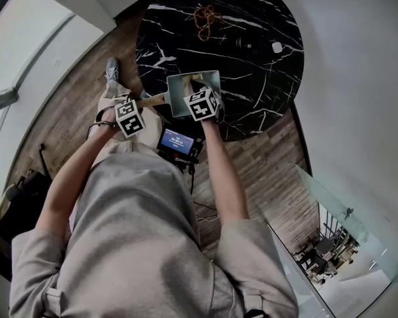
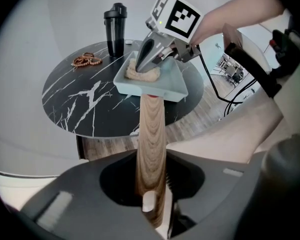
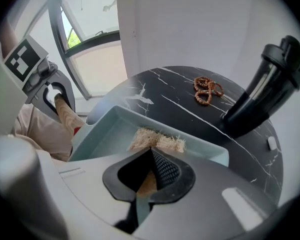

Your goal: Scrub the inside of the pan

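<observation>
A square pale-blue pan (image 1: 194, 85) sits near the front edge of a round black marble table (image 1: 252, 78). Its wooden handle (image 2: 151, 144) runs straight back between the jaws of my left gripper (image 2: 152, 204), which is shut on it. In the head view the left gripper (image 1: 144, 106) is at the pan's left. My right gripper (image 3: 149, 176) points down into the pan (image 3: 102, 134), shut on a tan fibrous scrubber (image 3: 157, 140) that lies on the pan's floor. The left gripper view shows the right gripper (image 2: 146, 59) pressing the scrubber (image 2: 140, 75) into the far part of the pan (image 2: 167, 88).
A black shaker bottle (image 3: 262, 91) stands at the far side of the table, with a string of brown beads (image 3: 207, 90) beside it. A small white object (image 1: 276, 47) lies near the bottle. A device with a lit screen (image 1: 179, 143) sits below the table's front edge.
</observation>
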{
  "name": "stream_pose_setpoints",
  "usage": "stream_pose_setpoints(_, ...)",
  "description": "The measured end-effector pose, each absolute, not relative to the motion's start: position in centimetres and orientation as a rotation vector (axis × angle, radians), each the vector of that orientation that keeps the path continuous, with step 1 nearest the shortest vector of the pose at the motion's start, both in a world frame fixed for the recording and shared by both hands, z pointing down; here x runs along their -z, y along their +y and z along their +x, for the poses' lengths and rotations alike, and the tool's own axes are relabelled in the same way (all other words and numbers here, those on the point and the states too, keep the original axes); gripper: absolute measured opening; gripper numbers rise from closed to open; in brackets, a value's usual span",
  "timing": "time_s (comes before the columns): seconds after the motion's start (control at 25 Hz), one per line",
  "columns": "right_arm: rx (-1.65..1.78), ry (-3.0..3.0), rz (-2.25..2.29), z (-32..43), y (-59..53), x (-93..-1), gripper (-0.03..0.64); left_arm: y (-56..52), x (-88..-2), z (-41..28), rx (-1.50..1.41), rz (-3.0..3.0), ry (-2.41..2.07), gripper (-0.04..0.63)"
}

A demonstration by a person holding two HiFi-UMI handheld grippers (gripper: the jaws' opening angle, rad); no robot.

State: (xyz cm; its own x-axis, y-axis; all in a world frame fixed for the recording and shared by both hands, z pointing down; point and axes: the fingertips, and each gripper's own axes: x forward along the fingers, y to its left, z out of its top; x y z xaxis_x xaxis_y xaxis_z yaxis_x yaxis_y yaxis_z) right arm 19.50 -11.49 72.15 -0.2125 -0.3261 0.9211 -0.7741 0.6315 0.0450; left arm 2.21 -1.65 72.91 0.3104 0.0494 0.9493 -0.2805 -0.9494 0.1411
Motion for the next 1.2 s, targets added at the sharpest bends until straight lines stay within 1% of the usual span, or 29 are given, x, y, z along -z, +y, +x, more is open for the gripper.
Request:
stream_pose_setpoints(0.6,-0.682,-1.881,0.729,14.0,-10.5,-72.1,0.020,-1.9,-72.9,2.2,-1.666,2.355,-0.244,0.089)
stream_pose_setpoints(0.92,-0.733,-1.902,0.742,13.9,-10.5,-72.4,0.020,-1.6,-72.8,2.2,-1.663,2.364,-0.248,0.089)
stream_pose_setpoints(1.2,-0.972,-1.964,0.793,14.1,-10.4,-71.7,0.019,-1.6,-72.9,2.0,-1.659,2.357,-0.248,0.088)
